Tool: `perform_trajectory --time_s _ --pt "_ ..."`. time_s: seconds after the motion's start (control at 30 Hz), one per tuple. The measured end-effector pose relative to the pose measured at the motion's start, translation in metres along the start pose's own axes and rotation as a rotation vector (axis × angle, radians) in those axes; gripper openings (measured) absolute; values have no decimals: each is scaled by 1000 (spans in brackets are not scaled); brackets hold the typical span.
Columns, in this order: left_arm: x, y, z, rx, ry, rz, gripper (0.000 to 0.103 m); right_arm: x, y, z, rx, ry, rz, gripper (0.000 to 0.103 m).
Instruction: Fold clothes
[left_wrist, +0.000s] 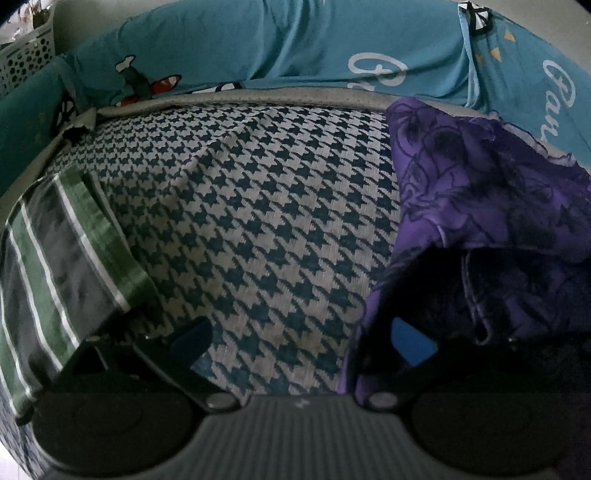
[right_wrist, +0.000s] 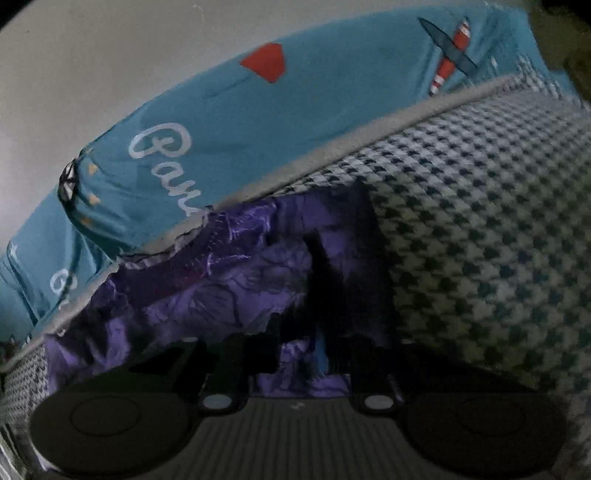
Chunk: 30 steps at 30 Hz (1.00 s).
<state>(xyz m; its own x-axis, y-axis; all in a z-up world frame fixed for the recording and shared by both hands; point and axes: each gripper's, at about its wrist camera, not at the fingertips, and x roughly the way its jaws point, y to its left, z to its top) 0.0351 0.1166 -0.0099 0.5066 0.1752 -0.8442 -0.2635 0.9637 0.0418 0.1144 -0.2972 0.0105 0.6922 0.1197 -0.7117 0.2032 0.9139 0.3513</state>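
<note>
On the houndstooth-covered bed, toward its right side in the left wrist view, lies the purple garment, crumpled, with a dark printed pattern and a thin pale hem. It looks light, thin and limp, perhaps a little slick, so it will likely sag from any single hold and slide on itself. A hem or corner seems the best place to take it, since the bunched middle would gather several layers.

The right tool stands narrow, its jaws pinched on a fold of that garment, with cloth bulging around the fingers. The left tool is spread wide and holds nothing; purple cloth drapes over its right finger.

A green striped garment lies at the bed's left edge. Beyond the grey piping is a teal printed sheet, and a perforated basket stands far left.
</note>
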Motion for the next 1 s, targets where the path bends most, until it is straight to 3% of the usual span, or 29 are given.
perform_trajectory --time_s 0.17,0.3,0.47,0.6,0.73,1.0 --pt "-11 3 2 -11 -62 -5 103 -16 -8 7 15 -108 -62 21" --pt "-18 -1 5 4 -106 -7 103 -19 -17 12 19 -125 -71 26" --pt "-20 -4 11 -11 -139 -20 103 -21 -24 11 37 -122 -15 31" --pt "-20 -10 16 -10 -157 -18 103 -24 -16 8 13 -144 84 31" --pt "-18 -20 20 14 -165 -8 103 -16 -1 2 -33 -114 157 31" --pt "-5 -29 20 51 -143 35 103 0 9 -3 -52 -41 125 31"
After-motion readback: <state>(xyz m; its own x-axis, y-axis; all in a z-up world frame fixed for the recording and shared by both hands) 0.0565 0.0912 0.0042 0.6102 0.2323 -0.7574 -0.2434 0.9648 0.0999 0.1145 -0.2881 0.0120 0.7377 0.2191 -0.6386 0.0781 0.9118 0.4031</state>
